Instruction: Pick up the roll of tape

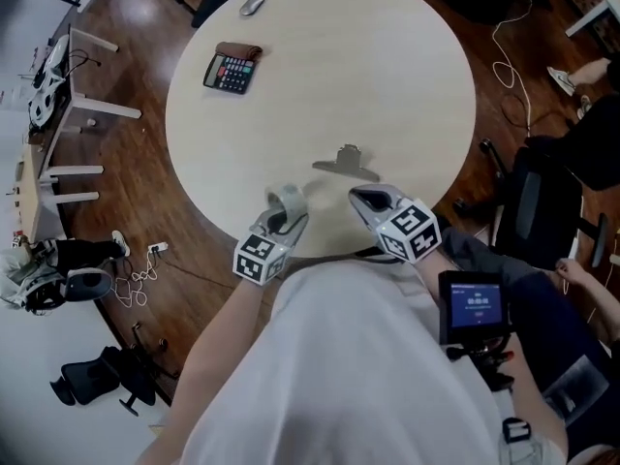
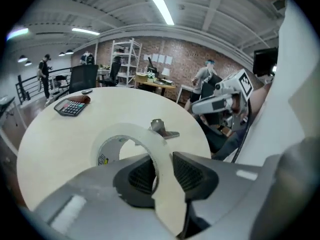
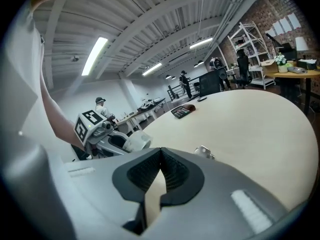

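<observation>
The roll of tape (image 2: 131, 135) is a pale ring, lifted off the round table (image 1: 387, 76) near its front edge. My left gripper (image 2: 163, 170) is shut on the roll's wall, one pad inside the ring and one outside. From the head view the roll of tape (image 1: 287, 198) stands up out of the left gripper (image 1: 288, 213). My right gripper (image 1: 364, 200) hovers beside it at the table's front edge, shut, with nothing between its fingers. The right gripper view shows its own gripper (image 3: 160, 155) with tips together, and the left gripper (image 3: 107, 136) carrying the tape (image 3: 139, 140).
A metal binder clip (image 1: 346, 161) lies just beyond both grippers. A calculator (image 1: 231, 70) and a mouse (image 1: 253, 5) sit at the table's far left. Chairs, cables and white desks ring the table; a small screen (image 1: 473, 303) is at the person's right side.
</observation>
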The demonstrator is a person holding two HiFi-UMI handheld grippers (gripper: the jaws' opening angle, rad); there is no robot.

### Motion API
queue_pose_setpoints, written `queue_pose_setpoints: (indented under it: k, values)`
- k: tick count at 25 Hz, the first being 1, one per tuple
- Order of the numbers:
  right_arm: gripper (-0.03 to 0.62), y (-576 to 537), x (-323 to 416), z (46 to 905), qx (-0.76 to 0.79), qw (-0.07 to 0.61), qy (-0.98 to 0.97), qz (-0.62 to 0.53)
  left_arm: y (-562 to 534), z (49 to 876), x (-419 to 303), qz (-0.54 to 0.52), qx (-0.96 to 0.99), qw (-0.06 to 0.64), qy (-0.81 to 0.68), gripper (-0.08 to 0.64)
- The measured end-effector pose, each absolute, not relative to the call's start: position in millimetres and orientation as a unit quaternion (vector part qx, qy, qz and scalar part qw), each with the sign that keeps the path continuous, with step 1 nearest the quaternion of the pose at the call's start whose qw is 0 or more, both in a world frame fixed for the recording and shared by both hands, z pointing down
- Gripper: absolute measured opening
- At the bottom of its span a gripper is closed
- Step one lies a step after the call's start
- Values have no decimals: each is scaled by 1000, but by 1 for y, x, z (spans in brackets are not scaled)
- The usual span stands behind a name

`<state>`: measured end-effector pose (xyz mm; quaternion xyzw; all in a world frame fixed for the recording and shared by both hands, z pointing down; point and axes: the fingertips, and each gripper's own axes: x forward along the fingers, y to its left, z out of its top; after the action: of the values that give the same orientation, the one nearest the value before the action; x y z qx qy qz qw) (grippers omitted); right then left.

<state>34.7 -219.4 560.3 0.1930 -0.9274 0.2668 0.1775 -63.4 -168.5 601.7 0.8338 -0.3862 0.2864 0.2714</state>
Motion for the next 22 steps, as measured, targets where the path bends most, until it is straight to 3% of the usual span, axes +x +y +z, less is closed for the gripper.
queue_pose_setpoints:
  k: [6,22]
  values:
    - [8,-209,11,566,150,189,-933,265,-150,582,-60,207,829,292,-429,109]
    - [8,-125,-84,530,46,218,-955,194,-64,549,-144,89,786,286,-541,110]
